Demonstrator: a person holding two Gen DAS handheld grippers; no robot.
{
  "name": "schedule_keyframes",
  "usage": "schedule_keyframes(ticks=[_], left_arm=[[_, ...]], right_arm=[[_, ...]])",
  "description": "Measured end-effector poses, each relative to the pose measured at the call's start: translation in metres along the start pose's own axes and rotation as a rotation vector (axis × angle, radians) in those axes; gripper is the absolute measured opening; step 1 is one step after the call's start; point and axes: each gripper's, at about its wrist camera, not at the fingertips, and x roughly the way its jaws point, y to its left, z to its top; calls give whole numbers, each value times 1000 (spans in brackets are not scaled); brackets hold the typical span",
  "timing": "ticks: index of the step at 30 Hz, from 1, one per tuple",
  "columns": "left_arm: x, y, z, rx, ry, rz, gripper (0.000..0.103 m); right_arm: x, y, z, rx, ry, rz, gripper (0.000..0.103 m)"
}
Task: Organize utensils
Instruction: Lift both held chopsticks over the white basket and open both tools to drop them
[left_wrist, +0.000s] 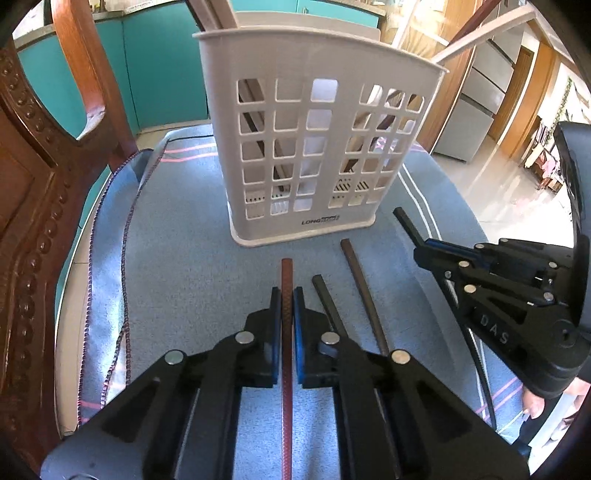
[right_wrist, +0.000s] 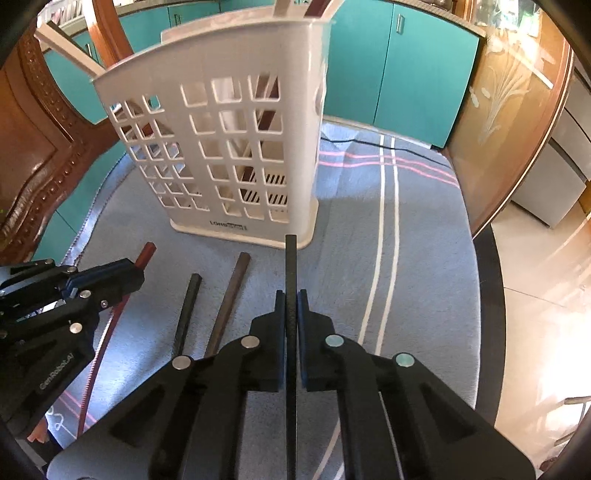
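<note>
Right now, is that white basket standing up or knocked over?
Upright. The white basket stands on its flat base on the blue cloth, rim on top, with sticks poking out above it.

Both grippers are matte black plastic linkages studded with round silver pins. The left gripper (left_wrist: 287, 295) has blue-padded fingers (left_wrist: 300, 332). The right gripper (right_wrist: 291, 295) shows matching blue pads.

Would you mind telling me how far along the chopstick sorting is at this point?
Partly done. Several sticks already stand in the white holder. In hand: the left gripper is shut on the red chopstick, and the right gripper is shut on the black chopstick; neither has reached the holder yet. Left: a dark chopstick and a brown chopstick lie on the blue cloth.
</note>
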Motion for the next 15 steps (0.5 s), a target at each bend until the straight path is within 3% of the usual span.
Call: schedule_keyframes(ticks=[11, 15], left_arm=[[20, -7, -5, 26, 51, 76, 7], [15, -6, -5, 32, 46, 70, 7]], right_arm=[[24, -10, -8, 27, 75, -55, 7], [26, -7, -9, 25, 67, -73, 7]])
